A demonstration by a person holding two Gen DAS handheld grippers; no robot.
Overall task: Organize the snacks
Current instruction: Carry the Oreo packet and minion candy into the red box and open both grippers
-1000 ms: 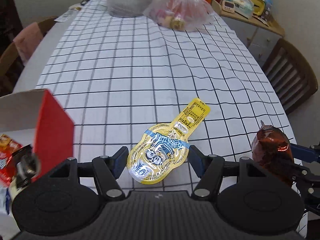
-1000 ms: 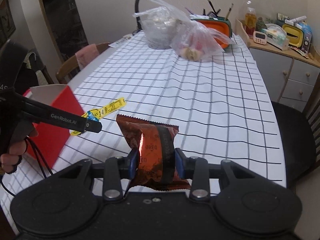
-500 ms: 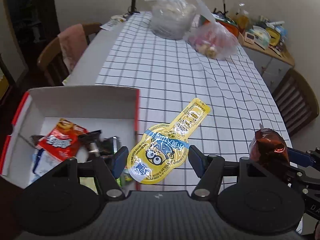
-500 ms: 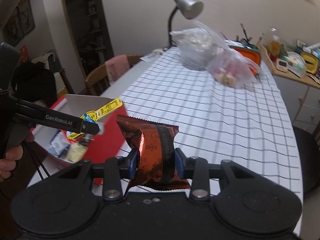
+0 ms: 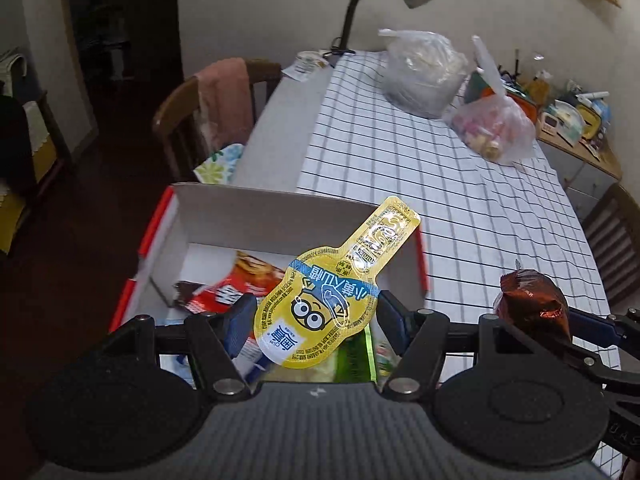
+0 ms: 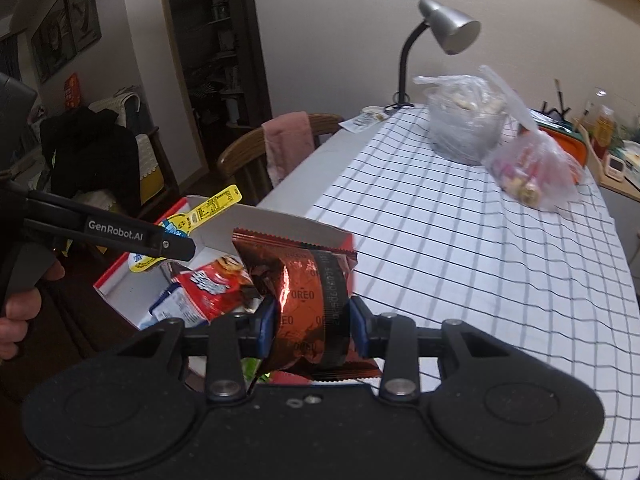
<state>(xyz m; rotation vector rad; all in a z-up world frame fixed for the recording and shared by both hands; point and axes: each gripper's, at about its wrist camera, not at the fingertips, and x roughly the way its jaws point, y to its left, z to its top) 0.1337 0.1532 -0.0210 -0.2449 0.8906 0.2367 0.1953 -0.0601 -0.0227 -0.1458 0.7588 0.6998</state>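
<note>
Left gripper (image 5: 316,318): pinching a yellow pouch (image 5: 320,304), blue pads on both sides of its fat round end. Long thin neck of the pouch sticking up and away, toward the table (image 5: 460,216). Cartoon face with goggles on the pouch, upside down in the left view. Held in the air over the box (image 5: 256,216).

Right gripper (image 6: 312,322): pinching a shiny brown Oreo pack (image 6: 304,300) in the middle, pack squeezed and crinkled between the pads. Zigzag top edge of the pack sticking up. Also held in the air, just beside the box's right wall, over the near left corner of the table. Seen in the left view too, at the right edge, brown pack (image 5: 532,304) end-on.

A hand (image 6: 18,312) around the left gripper's handle, at the left edge of the right view.

Box: white inside, red outside, open on top, sitting past the left edge of the table, near its near corner. Inside: a red bag (image 6: 208,284), a blue-and-white pack (image 6: 172,304), something green (image 5: 352,360) near the front.

On the table: a white cloth with black squares. At the far end, a cloudy bag (image 5: 424,72) and a pink bag (image 5: 496,128), close together. A grey lamp (image 6: 448,32) at the far left corner. A chair (image 5: 212,108) with a pink cloth over its back along the left edge.
</note>
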